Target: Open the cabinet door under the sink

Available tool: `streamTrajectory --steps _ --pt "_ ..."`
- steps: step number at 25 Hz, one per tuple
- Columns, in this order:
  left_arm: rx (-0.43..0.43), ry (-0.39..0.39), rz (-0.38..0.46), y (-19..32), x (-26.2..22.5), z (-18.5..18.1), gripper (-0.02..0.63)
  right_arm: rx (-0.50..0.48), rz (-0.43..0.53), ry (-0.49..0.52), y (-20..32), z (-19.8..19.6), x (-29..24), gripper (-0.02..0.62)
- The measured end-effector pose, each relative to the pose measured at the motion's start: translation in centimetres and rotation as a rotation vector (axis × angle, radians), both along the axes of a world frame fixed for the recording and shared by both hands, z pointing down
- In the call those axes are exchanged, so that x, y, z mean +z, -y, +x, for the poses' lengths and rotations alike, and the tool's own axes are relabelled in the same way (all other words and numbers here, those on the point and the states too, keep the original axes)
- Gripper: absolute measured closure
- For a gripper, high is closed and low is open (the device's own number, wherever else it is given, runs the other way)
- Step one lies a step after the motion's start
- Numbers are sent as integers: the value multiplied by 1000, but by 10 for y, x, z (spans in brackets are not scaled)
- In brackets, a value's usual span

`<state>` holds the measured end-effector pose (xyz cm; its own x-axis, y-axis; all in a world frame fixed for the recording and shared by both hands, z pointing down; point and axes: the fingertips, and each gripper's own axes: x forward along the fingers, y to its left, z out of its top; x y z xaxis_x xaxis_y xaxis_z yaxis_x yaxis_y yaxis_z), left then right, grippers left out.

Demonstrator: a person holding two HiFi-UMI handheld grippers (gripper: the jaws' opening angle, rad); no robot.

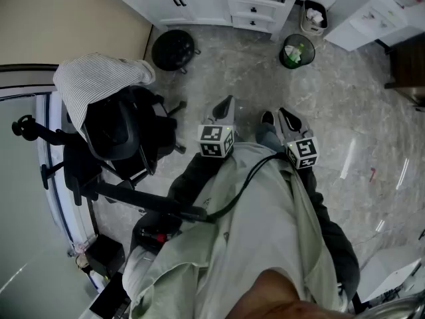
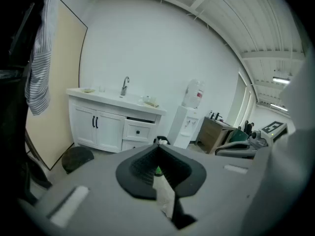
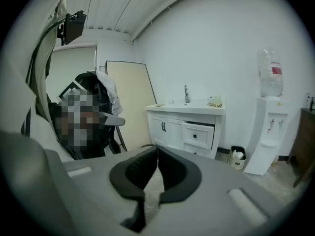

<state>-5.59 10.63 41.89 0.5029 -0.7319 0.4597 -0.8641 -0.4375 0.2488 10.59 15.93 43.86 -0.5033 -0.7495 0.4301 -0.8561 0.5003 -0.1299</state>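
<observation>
1. Head view: both tools sit low in front of me. The left gripper (image 1: 227, 103) and right gripper (image 1: 285, 113) point ahead and somewhat down over the marble floor (image 1: 345, 105).
2. Left gripper view: the jaws of the left gripper (image 2: 157, 146) are pressed together at the tips, with nothing between them. Right gripper view: the right gripper (image 3: 157, 149) is the same, closed and empty.
3. The target is the white cabinet (image 1: 199, 2) under the sink, against the far wall and well apart from both tools. Its two doors (image 2: 98, 129) are closed, with a pair of black handles (image 2: 95, 122) side by side at the centre seam. The tap (image 2: 125, 86) stands above them. The drawer (image 2: 139, 130) to the right looks slightly ajar, and I'll ignore it.
4. My read on the step is approach, with no contact yet.
5. The path runs between the office chair (image 1: 123, 135), which has a striped shirt (image 1: 93, 78) draped on it, and the green bin (image 1: 297, 50).
6. A round black stool (image 1: 174, 49) sits near the cabinet's left end and may foul the left door's swing. I'd favour the right-hand door.
7. To do it well:
   - Spread one tool's jaws before arriving.
   - Bring them level with one handle only.
   - Close on that handle.
   - Pull back along the hinge arc, not straight out.
</observation>
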Motion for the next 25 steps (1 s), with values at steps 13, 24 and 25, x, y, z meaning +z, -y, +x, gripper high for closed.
streamTrajectory --steps 13,24,25 --pt "3 1 20 -4 -7 -3 598 -4 11 0 -1 -5 -6 588" --pt "35 7 22 -24 -8 -5 598 30 -3 10 -21 -9 -1 588" --pt "40 8 22 -27 -7 -7 598 34 -5 10 -26 -10 -1 588"
